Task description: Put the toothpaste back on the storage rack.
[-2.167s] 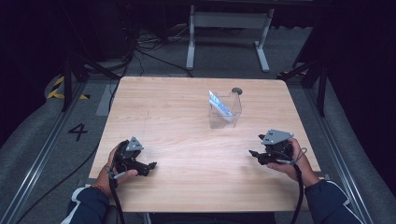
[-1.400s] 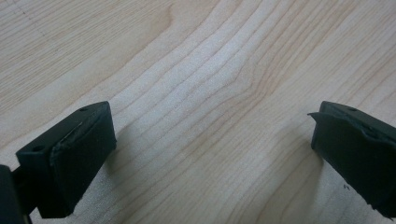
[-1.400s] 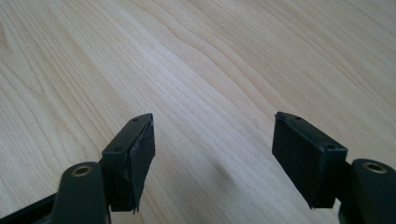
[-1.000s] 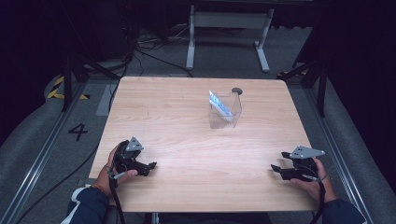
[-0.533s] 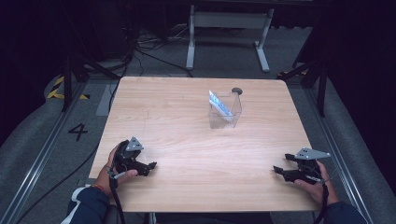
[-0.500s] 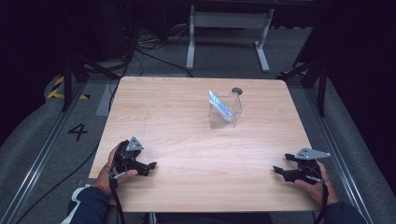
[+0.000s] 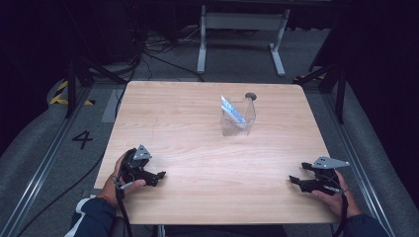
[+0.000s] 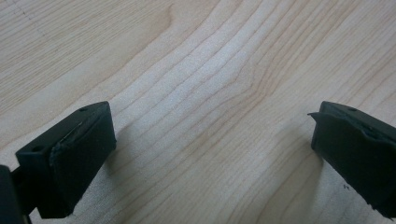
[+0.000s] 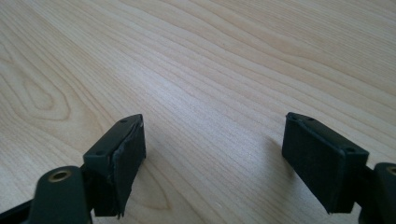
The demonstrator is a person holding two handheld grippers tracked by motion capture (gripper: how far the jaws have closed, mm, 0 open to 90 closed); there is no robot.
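Pale wood-grain tabletop (image 7: 197,128), one, is carrying very little. From the high view: one clear plastic box (image 7: 237,116) is standing toward the far right of centre, with one white-and-blue packet (image 7: 232,108) leaning inside it. One small dark round object (image 7: 250,96) is lying just behind the box; what it is cannot be told. One black left gripper (image 7: 159,176) is resting near the near-left edge, held in a hand, and one black right gripper (image 7: 292,179) is sitting near the near-right edge, likewise held. Both are well apart from the box and from each other, neither touching it.

From the left gripper view: two black jaws are standing wide apart over bare wood, with nothing between them.

From the right gripper view: two black jaws are likewise spread, bare grain between them, nothing pinched.

Judging progress: the packet is already sitting in the box, and both grippers are lying empty at the near edge, so the work looks either finished or not yet begun; nothing else loose on the table is waiting to be handled.
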